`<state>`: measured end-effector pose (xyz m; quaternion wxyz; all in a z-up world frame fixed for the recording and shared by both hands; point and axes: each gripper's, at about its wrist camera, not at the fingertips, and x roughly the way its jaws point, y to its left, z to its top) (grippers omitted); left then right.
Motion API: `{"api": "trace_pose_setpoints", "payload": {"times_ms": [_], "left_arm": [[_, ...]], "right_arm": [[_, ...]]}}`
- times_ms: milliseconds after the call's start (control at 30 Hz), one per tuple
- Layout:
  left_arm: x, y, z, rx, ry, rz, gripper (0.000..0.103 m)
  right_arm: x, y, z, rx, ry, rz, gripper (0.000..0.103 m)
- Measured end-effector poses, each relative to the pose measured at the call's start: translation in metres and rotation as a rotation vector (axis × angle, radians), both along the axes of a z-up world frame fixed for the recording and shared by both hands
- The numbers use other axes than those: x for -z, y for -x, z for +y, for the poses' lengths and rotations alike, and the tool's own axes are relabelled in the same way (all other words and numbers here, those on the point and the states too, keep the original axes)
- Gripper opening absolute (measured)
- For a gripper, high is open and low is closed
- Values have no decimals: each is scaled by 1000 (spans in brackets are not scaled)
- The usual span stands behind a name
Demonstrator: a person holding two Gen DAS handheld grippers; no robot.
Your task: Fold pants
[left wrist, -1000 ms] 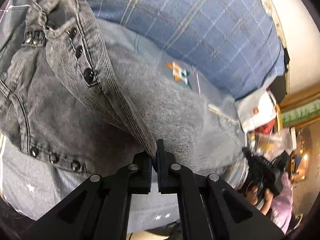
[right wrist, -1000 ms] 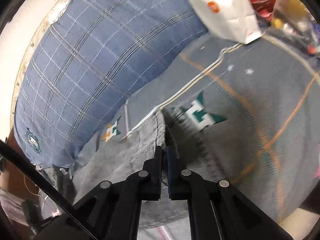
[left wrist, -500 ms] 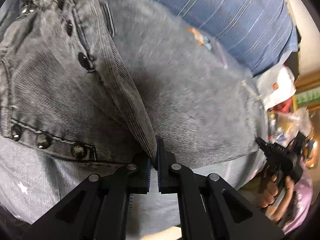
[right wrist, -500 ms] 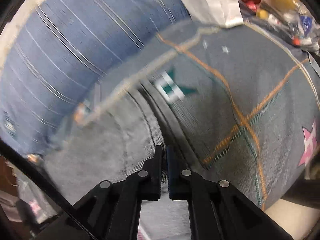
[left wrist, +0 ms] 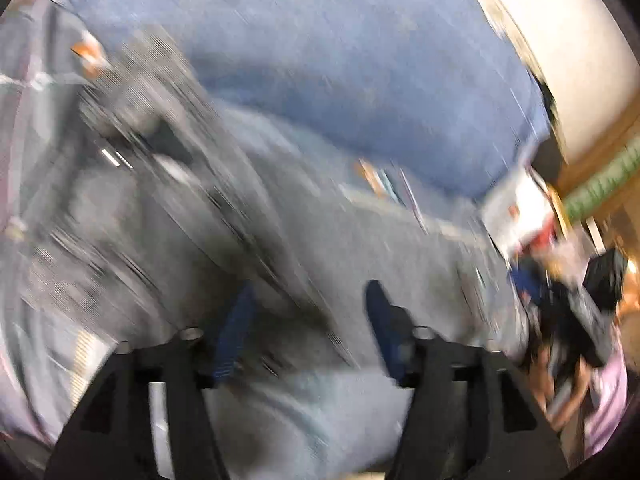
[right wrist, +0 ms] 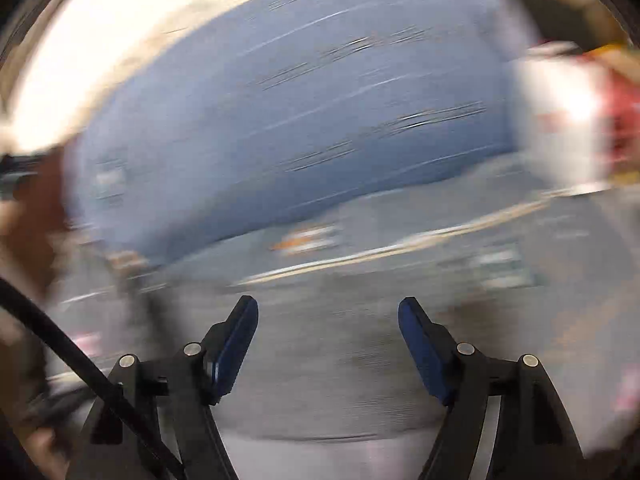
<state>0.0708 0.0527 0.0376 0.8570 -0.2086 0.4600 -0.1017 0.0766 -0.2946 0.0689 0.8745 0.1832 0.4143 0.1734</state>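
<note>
Grey denim pants (left wrist: 248,248) lie spread and smeared by motion blur on the patterned bedspread (right wrist: 540,240), below the blue checked pillow (right wrist: 304,112). My left gripper (left wrist: 306,312) and right gripper (right wrist: 326,332) both stand wide apart, empty; half a second ago each was clamped on the fabric.

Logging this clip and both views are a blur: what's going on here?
A person is folding grey pants on a bed, beside a blue plaid pillow. Both the left hand-held gripper and the right hand-held gripper are open and hold nothing; the pants lie on the quilt. Blur hides the fold.
</note>
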Motion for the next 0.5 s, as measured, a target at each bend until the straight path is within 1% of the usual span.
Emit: {"api": "trace_pose_setpoints", "payload": {"times_ms": [33, 67, 100, 133, 167, 200, 233, 300, 333, 367, 400, 467, 500], "left_arm": [[-3, -8, 14, -53, -20, -18, 65], [-3, -14, 28, -97, -18, -31, 65], [1, -20, 44, -143, -6, -43, 65], [7, -22, 55, -178, -9, -52, 65], [15, -23, 65, -233, -42, -45, 65], [20, -24, 72, -275, -63, -21, 65], [25, -26, 80, -306, -50, 6, 65], [26, -30, 96, -308, 50, 16, 65], [25, -30, 101, -315, 78, 14, 65], [23, -30, 105, -324, 93, 2, 65], [21, -31, 105, -333, 85, -6, 65], [18, -32, 108, -343, 80, -14, 65], [19, -31, 110, -348, 94, -12, 65]], "right_arm": [[5, -9, 16, -49, -44, 24, 75], [10, -17, 31, -85, -68, 41, 75], [17, -28, 55, -134, -76, 65, 75], [22, -35, 72, -165, -70, 78, 75], [28, -41, 89, -193, -65, 89, 75], [33, -47, 106, -226, -64, 102, 75], [39, -52, 124, -266, -66, 117, 74], [45, -56, 159, -332, -65, 128, 74], [47, -58, 175, -351, -53, 128, 73], [48, -64, 193, -365, -33, 131, 73], [52, -69, 210, -379, -12, 130, 73], [57, -72, 235, -396, 36, 109, 72], [60, -75, 244, -402, 61, 111, 70]]}}
